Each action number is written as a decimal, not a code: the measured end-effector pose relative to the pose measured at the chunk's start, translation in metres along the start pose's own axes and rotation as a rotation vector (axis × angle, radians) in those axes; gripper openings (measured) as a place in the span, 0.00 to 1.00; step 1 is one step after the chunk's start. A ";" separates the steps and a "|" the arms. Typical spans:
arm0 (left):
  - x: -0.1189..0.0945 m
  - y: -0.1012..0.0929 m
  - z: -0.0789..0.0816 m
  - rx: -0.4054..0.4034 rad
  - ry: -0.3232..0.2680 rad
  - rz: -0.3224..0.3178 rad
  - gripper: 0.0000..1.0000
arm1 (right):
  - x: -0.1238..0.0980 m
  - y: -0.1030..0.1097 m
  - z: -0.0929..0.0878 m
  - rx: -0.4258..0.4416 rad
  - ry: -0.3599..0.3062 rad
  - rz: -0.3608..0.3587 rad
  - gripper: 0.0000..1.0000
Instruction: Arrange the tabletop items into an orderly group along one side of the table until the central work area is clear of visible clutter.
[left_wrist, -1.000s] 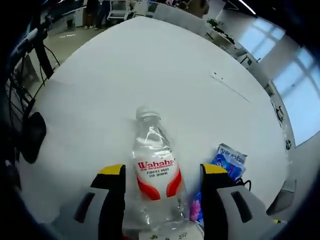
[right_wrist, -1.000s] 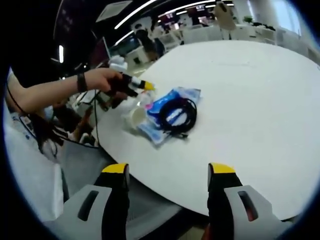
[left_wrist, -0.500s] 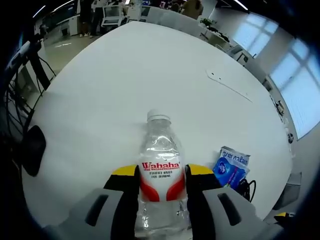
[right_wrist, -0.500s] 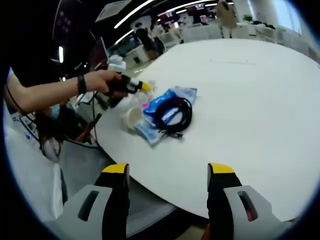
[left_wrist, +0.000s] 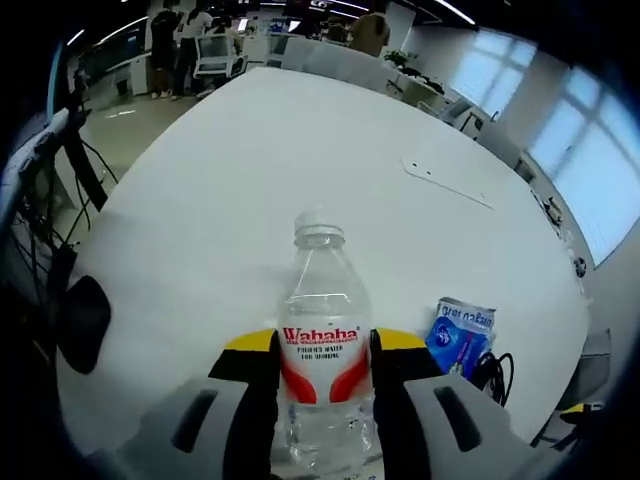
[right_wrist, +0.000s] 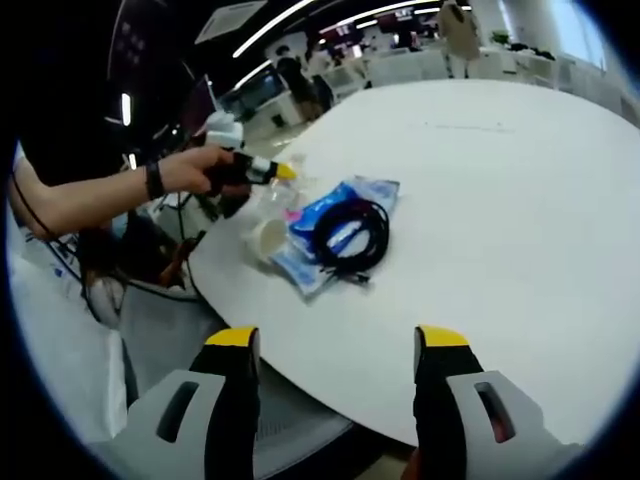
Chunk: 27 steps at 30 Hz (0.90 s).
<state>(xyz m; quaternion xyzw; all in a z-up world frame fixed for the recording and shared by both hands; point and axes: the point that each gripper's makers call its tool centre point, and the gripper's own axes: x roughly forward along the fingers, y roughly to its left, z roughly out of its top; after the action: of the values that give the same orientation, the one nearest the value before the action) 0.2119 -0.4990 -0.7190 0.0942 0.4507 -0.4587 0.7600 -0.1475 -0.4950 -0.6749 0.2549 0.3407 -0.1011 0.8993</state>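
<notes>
Water bottle (left_wrist: 324, 370) base cut off at frame bottom; blue packet (left_wrist: 458, 335) partly behind the tongs.

People (left_wrist: 180, 25) stand by distant office chairs (left_wrist: 218, 55).

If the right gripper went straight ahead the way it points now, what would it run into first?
Probably the near edge of the white table, which lies across the line ahead of the open right gripper. The black cable on the blue packet sits further on; depth is unclear.
</notes>
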 end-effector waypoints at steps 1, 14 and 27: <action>-0.001 0.001 0.000 0.001 -0.003 -0.001 0.34 | 0.000 0.000 0.000 0.000 -0.001 0.001 0.61; -0.016 0.006 0.001 0.024 -0.058 -0.005 0.34 | 0.000 0.003 0.001 0.000 -0.010 0.001 0.60; -0.031 0.005 0.001 0.063 -0.093 0.000 0.34 | -0.001 0.006 0.001 0.002 -0.018 0.004 0.59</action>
<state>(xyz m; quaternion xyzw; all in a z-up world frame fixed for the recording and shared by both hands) 0.2111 -0.4775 -0.6963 0.0967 0.4004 -0.4765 0.7767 -0.1457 -0.4904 -0.6715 0.2556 0.3319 -0.1017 0.9023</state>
